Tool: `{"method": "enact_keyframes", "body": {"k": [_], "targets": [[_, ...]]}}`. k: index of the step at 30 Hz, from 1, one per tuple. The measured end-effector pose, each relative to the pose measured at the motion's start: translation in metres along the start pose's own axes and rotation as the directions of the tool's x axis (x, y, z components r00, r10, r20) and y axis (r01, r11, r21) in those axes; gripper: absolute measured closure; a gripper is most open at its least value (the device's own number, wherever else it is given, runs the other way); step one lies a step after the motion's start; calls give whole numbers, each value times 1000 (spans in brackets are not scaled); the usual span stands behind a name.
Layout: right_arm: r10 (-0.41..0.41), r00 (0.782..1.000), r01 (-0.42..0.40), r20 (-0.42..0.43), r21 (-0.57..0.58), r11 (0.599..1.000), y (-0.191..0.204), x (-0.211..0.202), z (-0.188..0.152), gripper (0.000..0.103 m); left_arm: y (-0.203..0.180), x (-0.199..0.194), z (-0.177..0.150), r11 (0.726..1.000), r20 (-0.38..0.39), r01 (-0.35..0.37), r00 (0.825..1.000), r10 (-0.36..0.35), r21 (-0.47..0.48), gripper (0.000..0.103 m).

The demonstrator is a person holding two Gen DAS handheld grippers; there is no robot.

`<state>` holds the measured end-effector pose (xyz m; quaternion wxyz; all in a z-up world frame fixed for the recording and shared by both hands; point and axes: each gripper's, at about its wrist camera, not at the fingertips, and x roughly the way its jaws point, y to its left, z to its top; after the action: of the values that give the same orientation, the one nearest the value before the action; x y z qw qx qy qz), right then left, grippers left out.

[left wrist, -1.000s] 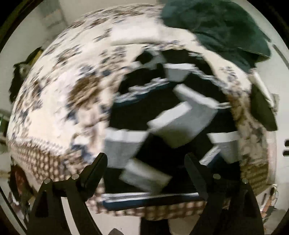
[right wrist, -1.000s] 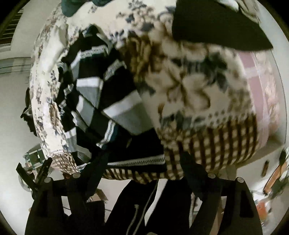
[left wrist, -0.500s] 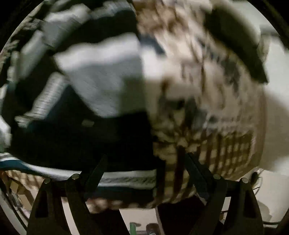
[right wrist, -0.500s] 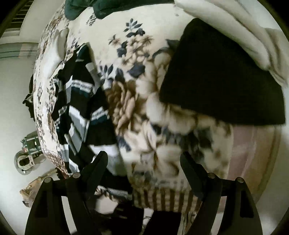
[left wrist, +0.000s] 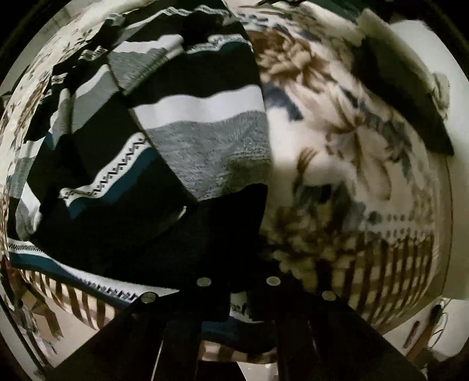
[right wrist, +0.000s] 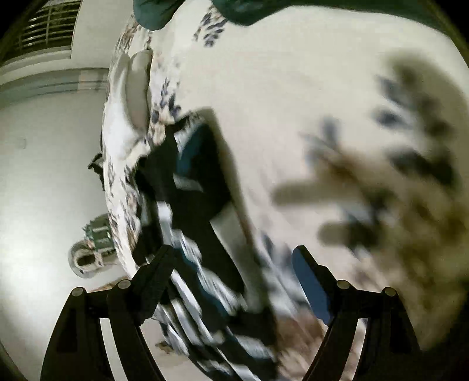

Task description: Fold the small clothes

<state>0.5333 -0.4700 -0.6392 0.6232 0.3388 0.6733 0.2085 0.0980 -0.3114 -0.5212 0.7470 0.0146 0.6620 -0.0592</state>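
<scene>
A black, white and grey striped sweater [left wrist: 205, 146] lies crumpled on a floral blanket [left wrist: 337, 146]. My left gripper [left wrist: 237, 272] points straight down at the sweater's near black corner, by the blanket's checked border. Its jaws have come together and pinch that dark fabric. In the blurred right wrist view the same sweater [right wrist: 199, 211] runs along the bed's left edge. My right gripper [right wrist: 233, 249] hangs open low over the sweater's right border, one finger over the stripes and the other over the blanket [right wrist: 293, 102]. Nothing is pinched between its pads.
A folded black garment [left wrist: 395, 102] lies at the blanket's far right, with pale cloth beside it. A dark green garment [right wrist: 234, 11] sits at the top of the bed, and a white pillow [right wrist: 137, 88] lies near the left edge. Clutter [right wrist: 93, 243] stands on the pale floor left of the bed.
The left gripper dropped onto the sweater's near corner and closed from wide open to shut on it. The right gripper swung down and across the bed toward the sweater, staying open.
</scene>
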Motion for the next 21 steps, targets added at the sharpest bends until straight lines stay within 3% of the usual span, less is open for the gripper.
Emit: {"method": "enact_keyframes", "body": {"k": [2,3,6,10,15,17,21], "targets": [[52,999,-53,6,69,996,1,22,17,23,4,-9,0,1000,8,19,1000,-19,-13,98],[68,998,-69,14,92,993,2,30,22,33,6,-13,1,1000,12,25,1000,-25,-18,98],[27,1000,-26,-9,98,995,9,53,32,97,19,-29,2,998,46,32,999,-30,-48,98],[-86,996,86,21,-4,996,37,52,29,98,53,-48,-3,988,103,39,994,-23,-153,98],[-158,987,161,36,-97,982,90,29,22,98,101,-74,-10,956,146,80,988,-39,-282,99],[-193,980,198,43,-163,967,122,22,16,98,122,-85,-12,937,175,100,984,-43,-335,99],[-234,970,242,61,-246,939,195,27,2,98,184,-107,-20,871,232,161,971,-56,-464,99]]}}
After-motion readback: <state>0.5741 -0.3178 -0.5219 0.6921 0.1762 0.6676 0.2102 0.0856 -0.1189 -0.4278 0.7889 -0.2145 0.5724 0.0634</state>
